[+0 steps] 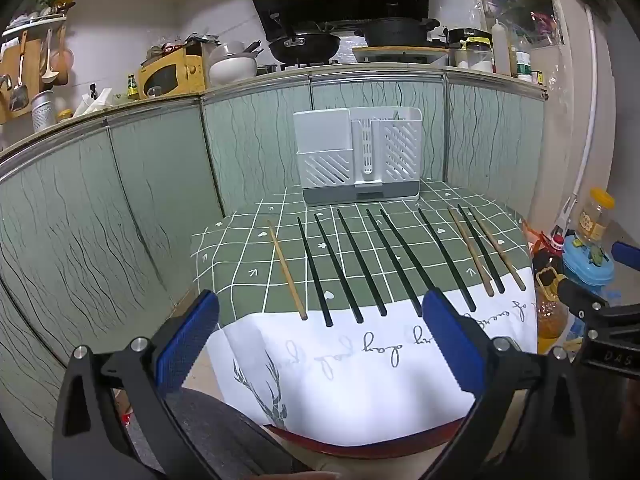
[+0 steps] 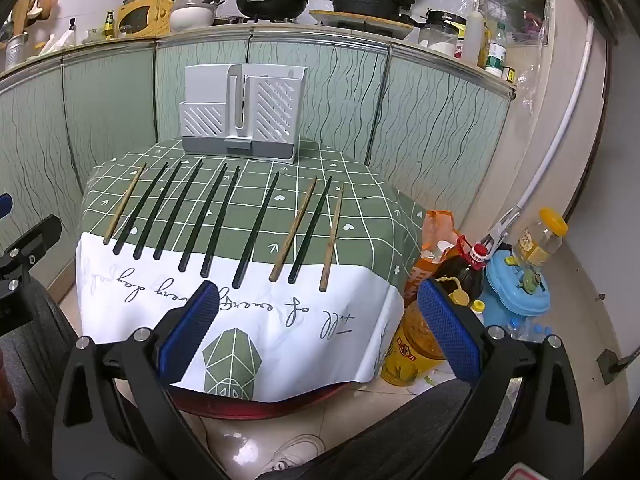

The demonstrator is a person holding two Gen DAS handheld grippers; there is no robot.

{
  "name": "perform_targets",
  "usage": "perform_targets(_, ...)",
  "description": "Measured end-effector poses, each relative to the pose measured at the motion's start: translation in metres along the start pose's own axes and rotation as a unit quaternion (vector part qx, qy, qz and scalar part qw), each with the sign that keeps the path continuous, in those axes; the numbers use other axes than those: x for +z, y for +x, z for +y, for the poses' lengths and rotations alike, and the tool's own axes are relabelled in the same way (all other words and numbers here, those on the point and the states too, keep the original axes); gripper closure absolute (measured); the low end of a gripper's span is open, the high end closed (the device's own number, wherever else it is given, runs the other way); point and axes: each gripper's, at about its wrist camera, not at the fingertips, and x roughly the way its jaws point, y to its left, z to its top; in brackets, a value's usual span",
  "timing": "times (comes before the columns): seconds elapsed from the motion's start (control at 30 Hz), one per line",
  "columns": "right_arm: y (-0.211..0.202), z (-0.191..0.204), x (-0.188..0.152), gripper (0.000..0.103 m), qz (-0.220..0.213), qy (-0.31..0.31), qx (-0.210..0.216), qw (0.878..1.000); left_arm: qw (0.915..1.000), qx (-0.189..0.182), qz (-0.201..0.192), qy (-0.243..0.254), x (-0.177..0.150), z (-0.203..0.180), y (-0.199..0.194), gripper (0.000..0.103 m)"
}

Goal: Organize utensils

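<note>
Here the chopsticks (image 1: 362, 266) lie side by side on the tablecloth (image 1: 360, 368), long axes running toward the white holder (image 1: 357, 155) behind them, just ahead of both wide-open, empty tongs, left gripper (image 1: 320, 344) nearer the left-hand sticks, right gripper (image 2: 316, 332) nearer the right-hand ones.

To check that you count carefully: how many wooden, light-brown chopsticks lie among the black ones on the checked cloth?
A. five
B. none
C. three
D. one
C: three wooden chopsticks show, one at the far left of the row and two near its right end, with a black chopstick between those two.
</note>
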Motion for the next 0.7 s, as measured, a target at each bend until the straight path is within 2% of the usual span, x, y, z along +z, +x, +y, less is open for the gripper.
perform_targets(0.7, -0.0019, -0.0004, -0.0005, 0.008, -0.001, 0.004, 0.001, 1.0, 0.9999, -0.01, 0.01, -0.001, -0.0037, 0.0011, 0.0006, 0.005)
